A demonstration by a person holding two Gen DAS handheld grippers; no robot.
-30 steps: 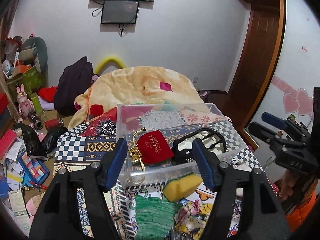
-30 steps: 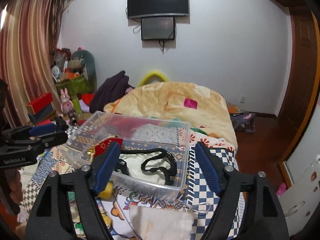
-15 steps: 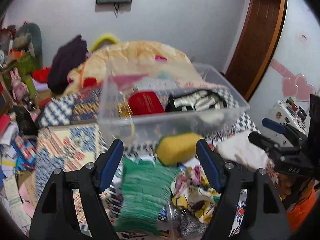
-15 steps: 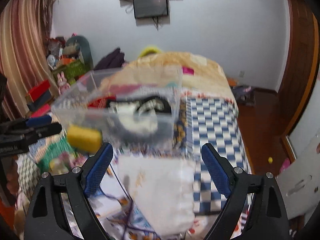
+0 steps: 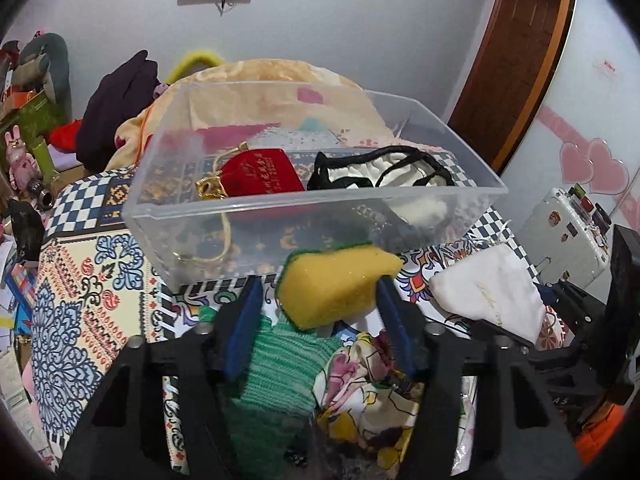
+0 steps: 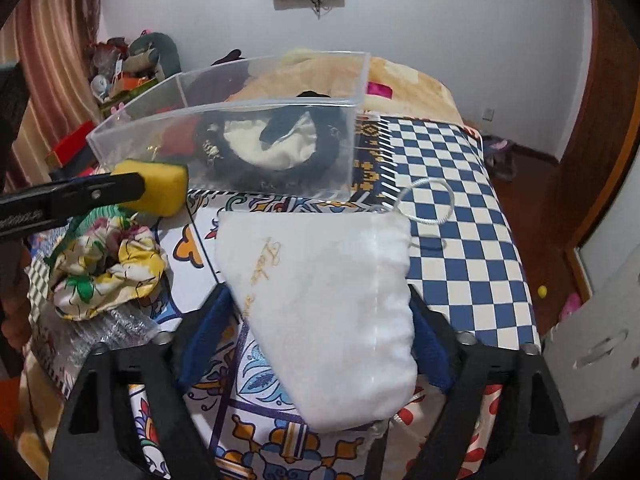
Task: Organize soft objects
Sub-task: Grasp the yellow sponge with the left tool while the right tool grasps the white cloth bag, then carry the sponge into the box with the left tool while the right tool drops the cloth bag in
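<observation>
A clear plastic bin [image 5: 304,216] stands on the patterned bed cover and holds a red pouch [image 5: 260,176] and a white, black-trimmed bag [image 5: 392,168]. My left gripper [image 5: 320,320] is open around a yellow sponge [image 5: 336,284], its blue pads beside it. Below the sponge lie a green knit cloth [image 5: 280,364] and a floral cloth [image 5: 360,376]. My right gripper [image 6: 316,332] is open around a white drawstring pouch [image 6: 324,296] just in front of the bin [image 6: 280,148]. The sponge [image 6: 156,188] also shows in the right wrist view.
A beige blanket [image 5: 272,80] is heaped behind the bin. Toys and boxes crowd the left side [image 5: 28,120]. A white suitcase [image 5: 568,236] stands at the right. Crinkled plastic wrap [image 6: 96,332] lies beside the floral cloth [image 6: 108,264]. Blue checkered cover [image 6: 460,220] stretches right.
Both grippers have dropped and moved forward toward the bed. The left one now straddles the yellow sponge and the right one straddles the white pouch. Both jaws have narrowed.
</observation>
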